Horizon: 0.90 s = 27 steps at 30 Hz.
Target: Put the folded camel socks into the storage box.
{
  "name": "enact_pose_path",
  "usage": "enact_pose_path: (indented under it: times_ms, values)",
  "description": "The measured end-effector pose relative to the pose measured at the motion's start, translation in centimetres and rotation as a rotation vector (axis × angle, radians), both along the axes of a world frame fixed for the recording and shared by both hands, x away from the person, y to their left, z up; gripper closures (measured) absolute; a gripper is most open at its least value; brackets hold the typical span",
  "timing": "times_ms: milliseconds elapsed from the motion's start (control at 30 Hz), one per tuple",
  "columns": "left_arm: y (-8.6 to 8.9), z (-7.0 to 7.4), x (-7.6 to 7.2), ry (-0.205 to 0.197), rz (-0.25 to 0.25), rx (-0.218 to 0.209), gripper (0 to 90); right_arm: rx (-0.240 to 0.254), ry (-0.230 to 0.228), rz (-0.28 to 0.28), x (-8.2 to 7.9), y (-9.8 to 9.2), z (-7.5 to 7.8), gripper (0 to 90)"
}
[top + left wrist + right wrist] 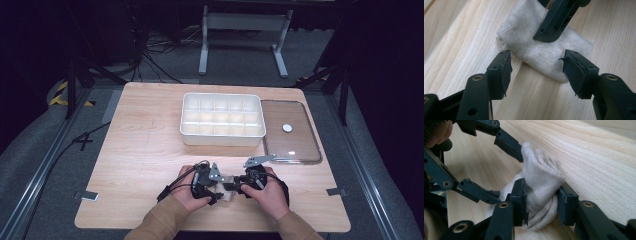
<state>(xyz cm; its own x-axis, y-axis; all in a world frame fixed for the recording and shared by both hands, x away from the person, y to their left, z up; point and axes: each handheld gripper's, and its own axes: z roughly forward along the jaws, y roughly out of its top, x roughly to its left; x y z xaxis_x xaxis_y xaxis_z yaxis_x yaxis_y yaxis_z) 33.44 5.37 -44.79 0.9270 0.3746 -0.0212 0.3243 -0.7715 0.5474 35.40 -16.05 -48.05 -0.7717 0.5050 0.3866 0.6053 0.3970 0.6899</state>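
A lab or recording studio, shown by black curtained walls, grey carpeted floor (45, 150), cables (155, 55) left trailing across it, metal frame rails (40, 165), hazard tape (62, 95), a lone wooden surface (145, 145) set centrally.

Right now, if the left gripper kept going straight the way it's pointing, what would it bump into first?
Most likely the white cloth lying on the table. The left gripper is open and aimed at its near edge. The right gripper, pinching the cloth, sits just beyond.
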Motion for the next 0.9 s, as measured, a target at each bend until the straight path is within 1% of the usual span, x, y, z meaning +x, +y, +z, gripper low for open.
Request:
enact_pose_path:
  times_ms: [67, 100, 133, 167, 200, 233, 267, 300, 333, 367, 400, 433, 467, 500, 533, 567, 633, 700, 733, 767, 800, 833, 867, 900]
  values:
    - [0.5, 0.2, 0.2, 0.017, 0.002, -0.031, 38.9, -0.006, -0.006, 0.002, -0.1, 0.1, 0.1, 69.2]
    - [0.7, 0.4, 0.3, 0.019, 0.008, -0.046, 38.4, -0.011, -0.018, 0.003, -0.2, 0.1, 0.2, 70.5]
    - [0.7, 0.4, 0.3, 0.019, 0.008, -0.046, 38.2, -0.011, -0.018, 0.003, -0.2, 0.1, 0.2, 70.5]
    - [1.0, 0.5, 0.4, 0.02, 0.014, -0.066, 38.3, -0.008, -0.023, -0.001, -0.3, 0.1, 0.2, 72.1]
    - [1.4, 0.7, 0.4, 0.021, 0.026, -0.075, 38.3, -0.008, -0.023, -0.001, -0.3, 0.1, 0.2, 72.1]
    - [1.9, 0.9, 0.6, 0.016, 0.05, -0.09, 38.2, 0.006, -0.013, -0.004, -0.2, 0.0, 0.2, 73.6]
    - [1.9, 0.9, 0.6, 0.016, 0.05, -0.09, 38.0, 0.006, -0.013, -0.004, -0.2, 0.0, 0.2, 73.6]
    - [2.4, 1.2, 0.9, 0.009, 0.062, -0.087, 38.0, 0.01, -0.009, -0.005, -0.2, 0.0, 0.3, 74.9]
    - [2.4, 1.2, 0.9, 0.009, 0.062, -0.087, 37.9, 0.01, -0.009, -0.005, -0.2, 0.0, 0.3, 74.9]
    - [2.9, 1.4, 1.0, 0.006, 0.079, -0.098, 38.0, 0.015, -0.014, -0.003, -0.3, -0.1, 0.5, 75.8]
    - [2.9, 1.4, 1.0, 0.006, 0.079, -0.098, 38.0, 0.019, -0.014, -0.002, -0.3, -0.1, 0.6, 76.0]
    - [3.1, 1.5, 1.1, 0.007, 0.093, -0.107, 38.0, 0.019, -0.014, -0.002, -0.3, -0.1, 0.6, 76.0]
    - [3.3, 1.5, 1.2, 0.006, 0.1, -0.107, 38.0, 0.026, -0.019, -0.002, -0.4, -0.2, 0.9, 76.2]
    - [3.4, 1.5, 1.2, 0.004, 0.106, -0.109, 38.0, 0.026, -0.019, -0.002, -0.4, -0.2, 0.9, 76.2]
    - [3.5, 1.6, 1.2, 0.004, 0.108, -0.102, 38.0, 0.026, -0.024, -0.003, -0.5, -0.2, 1.1, 76.2]
    - [3.7, 1.6, 1.3, 0.005, 0.12, -0.105, 38.0, 0.03, -0.042, -0.006, -0.6, -0.4, 1.7, 76.3]
    - [3.8, 1.6, 1.4, 0.005, 0.127, -0.105, 38.0, 0.036, -0.046, -0.015, -0.7, -0.6, 2.1, 76.3]
    - [3.9, 1.6, 1.5, 0.005, 0.129, -0.107, 38.0, 0.039, -0.06, -0.024, -0.7, -0.9, 2.5, 76.3]
    - [3.9, 1.6, 1.5, 0.005, 0.129, -0.107, 38.0, 0.039, -0.06, -0.024, -0.7, -0.9, 2.5, 76.3]
    - [3.9, 1.7, 1.6, 0.004, 0.133, -0.105, 38.0, 0.039, -0.073, -0.034, -0.8, -1.2, 2.9, 76.3]
    - [3.9, 1.7, 1.6, 0.004, 0.133, -0.105, 38.0, 0.039, -0.073, -0.034, -0.8, -1.2, 2.9, 76.3]
    - [4.0, 1.8, 1.6, 0.004, 0.135, -0.105, 38.0, 0.034, -0.083, -0.038, -0.8, -1.4, 3.1, 76.3]
    - [4.0, 1.8, 1.7, 0.003, 0.134, -0.103, 38.0, 0.04, -0.094, -0.051, -0.8, -1.8, 3.5, 76.3]
    - [4.0, 1.8, 1.7, 0.003, 0.138, -0.103, 38.0, 0.04, -0.094, -0.051, -0.8, -1.8, 3.5, 76.3]
